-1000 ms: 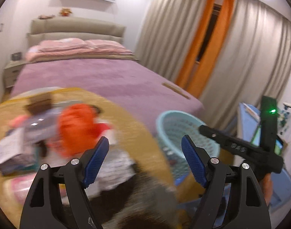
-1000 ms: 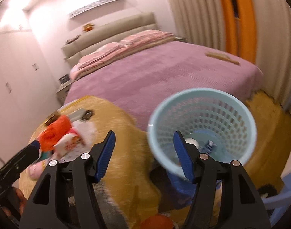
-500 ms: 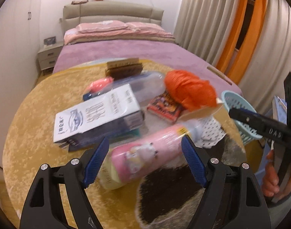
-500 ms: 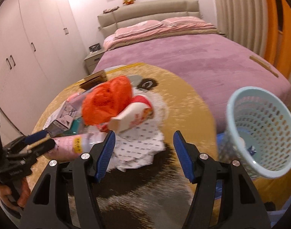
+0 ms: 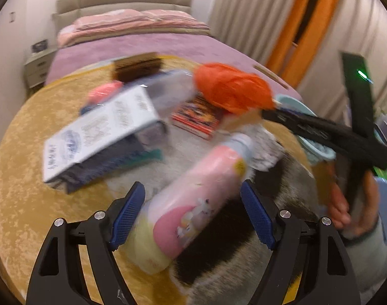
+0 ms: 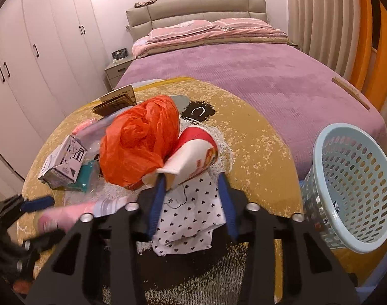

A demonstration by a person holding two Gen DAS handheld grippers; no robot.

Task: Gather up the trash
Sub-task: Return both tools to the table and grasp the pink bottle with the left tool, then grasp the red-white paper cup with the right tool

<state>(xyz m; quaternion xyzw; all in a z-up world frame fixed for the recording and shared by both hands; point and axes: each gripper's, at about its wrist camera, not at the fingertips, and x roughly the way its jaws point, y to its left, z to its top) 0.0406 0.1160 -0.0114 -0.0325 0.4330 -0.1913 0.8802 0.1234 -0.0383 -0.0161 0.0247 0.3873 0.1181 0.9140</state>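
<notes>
Right gripper [image 6: 191, 203]: jaws are set partly open, with the torn edge of a red-and-white paper cup [image 6: 193, 152] lying at or between the blue pads; whether the pads actually press it cannot be told, so no firm hold is recorded. Under the jaws a white cloth with small dark hearts [image 6: 191, 218] is spread. Against the cup on its left a crumpled orange plastic bag [image 6: 140, 139] is piled. Left gripper [image 5: 191, 216]: jaws are held wide open and nothing is clamped; a pink bottle with a cartoon print [image 5: 193, 203] lies on its side between the pads, its yellow end nearest the camera, apparently untouched, though the view is motion-blurred. Further out in the left view a white printed carton [image 5: 102, 132] is seen resting on darker items, a red printed packet [image 5: 198, 119] beside it, and a brown box [image 5: 137, 68] at the far side. All of this sits on the round gold-patterned table [image 6: 257, 139]. The pale blue perforated basket [image 6: 351, 190] stands off the table's right edge, near the right gripper; a few small items show through its wall, not identifiable. Judgement: collection is at an early stage. Most of the trash remains on the table, neither gripper is carrying anything, and the cup and the bottle appear to be the next pickups.
</notes>
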